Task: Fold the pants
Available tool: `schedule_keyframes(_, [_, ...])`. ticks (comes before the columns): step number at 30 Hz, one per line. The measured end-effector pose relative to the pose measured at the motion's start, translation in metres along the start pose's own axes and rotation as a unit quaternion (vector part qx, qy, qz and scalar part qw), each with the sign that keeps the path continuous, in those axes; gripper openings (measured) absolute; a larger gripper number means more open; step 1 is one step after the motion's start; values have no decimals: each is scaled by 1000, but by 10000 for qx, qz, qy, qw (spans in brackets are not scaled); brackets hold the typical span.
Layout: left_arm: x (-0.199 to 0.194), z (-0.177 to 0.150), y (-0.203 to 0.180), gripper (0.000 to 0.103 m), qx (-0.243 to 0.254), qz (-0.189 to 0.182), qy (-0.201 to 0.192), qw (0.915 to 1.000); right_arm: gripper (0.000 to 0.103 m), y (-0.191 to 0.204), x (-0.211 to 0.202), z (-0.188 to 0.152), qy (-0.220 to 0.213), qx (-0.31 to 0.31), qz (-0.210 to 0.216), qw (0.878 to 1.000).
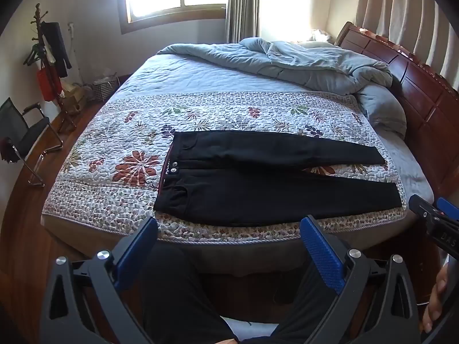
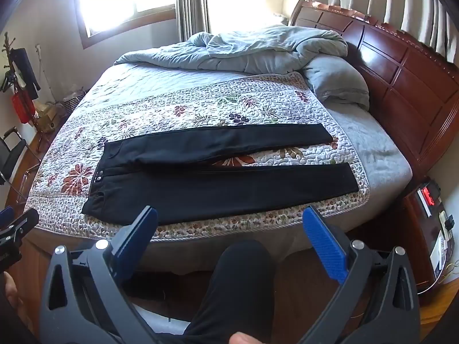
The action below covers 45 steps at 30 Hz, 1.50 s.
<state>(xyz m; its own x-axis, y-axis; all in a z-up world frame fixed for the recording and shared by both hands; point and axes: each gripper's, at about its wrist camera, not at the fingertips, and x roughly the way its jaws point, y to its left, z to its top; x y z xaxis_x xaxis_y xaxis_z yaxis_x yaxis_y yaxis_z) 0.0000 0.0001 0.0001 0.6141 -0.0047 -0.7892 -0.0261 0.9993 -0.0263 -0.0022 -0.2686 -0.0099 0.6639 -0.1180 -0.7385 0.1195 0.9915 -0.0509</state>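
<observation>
Black pants [image 1: 258,177] lie flat and spread out on the floral quilt [image 1: 114,143] on the bed, waistband to the left, both legs pointing right and a little apart. They also show in the right wrist view [image 2: 218,177]. My left gripper [image 1: 229,229] is open and empty, held in front of the bed's near edge, short of the pants. My right gripper [image 2: 229,220] is open and empty too, at the near edge below the nearer leg. Neither touches the pants.
A rumpled light blue duvet [image 1: 301,60] lies at the far side by the red wooden headboard [image 1: 416,86]. A chair [image 1: 23,137] and a coat rack [image 1: 48,54] stand at the left. A nightstand [image 2: 430,215] stands at the right. The person's legs [image 2: 238,286] are below the grippers.
</observation>
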Motion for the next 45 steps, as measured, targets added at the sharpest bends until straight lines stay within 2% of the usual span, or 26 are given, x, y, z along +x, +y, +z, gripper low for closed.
schedule_keyframes(45, [2, -1, -2, 99, 30, -36, 25, 10000, 101, 0, 2, 1, -3, -50, 2, 10000])
